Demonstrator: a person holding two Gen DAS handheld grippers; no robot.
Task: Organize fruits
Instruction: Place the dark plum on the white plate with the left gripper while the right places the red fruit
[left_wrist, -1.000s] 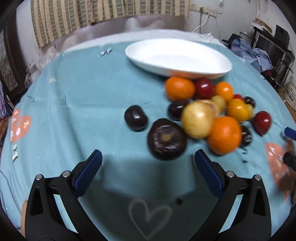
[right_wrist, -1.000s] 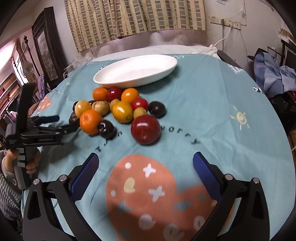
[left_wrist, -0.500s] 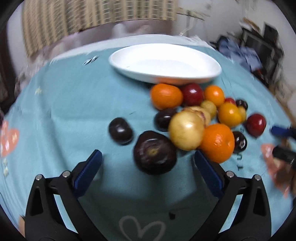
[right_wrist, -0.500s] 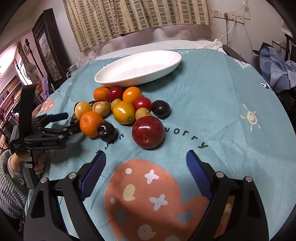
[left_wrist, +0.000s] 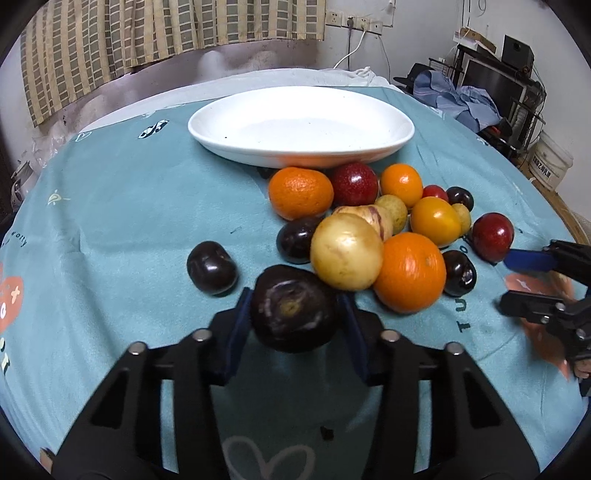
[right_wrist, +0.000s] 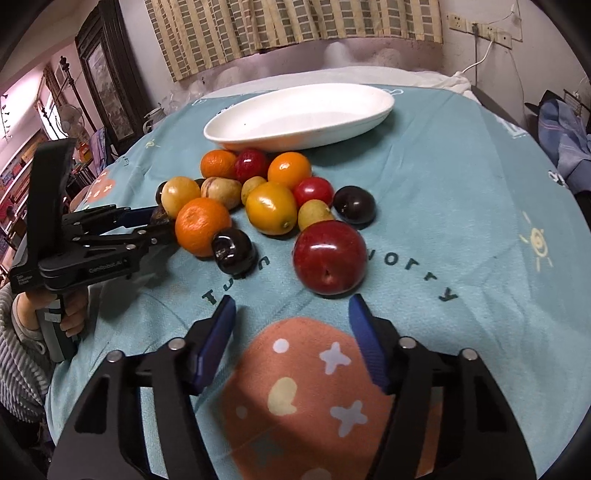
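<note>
L claw (left_wrist: 293, 325) is clamped on the big dark purple fruit (left_wrist: 293, 308), both blue pads touching its sides, at the near edge of the fruit pile on the bench (left_wrist: 122, 221) w/ teal cloth. Yellow fruit (left_wrist: 346, 251) touches it on the far right side; small dark plum (left_wrist: 211, 267) sits just beside, left. R claw (right_wrist: 291, 332) is open, nothing between its pads, just short of the big red apple (right_wrist: 330, 256). White oval dish (left_wrist: 301, 125) sits toward the bench's far edge, behind the pile, no fruit in it. Oranges, red and yellow fruits are clustered between dish and claws.
</note>
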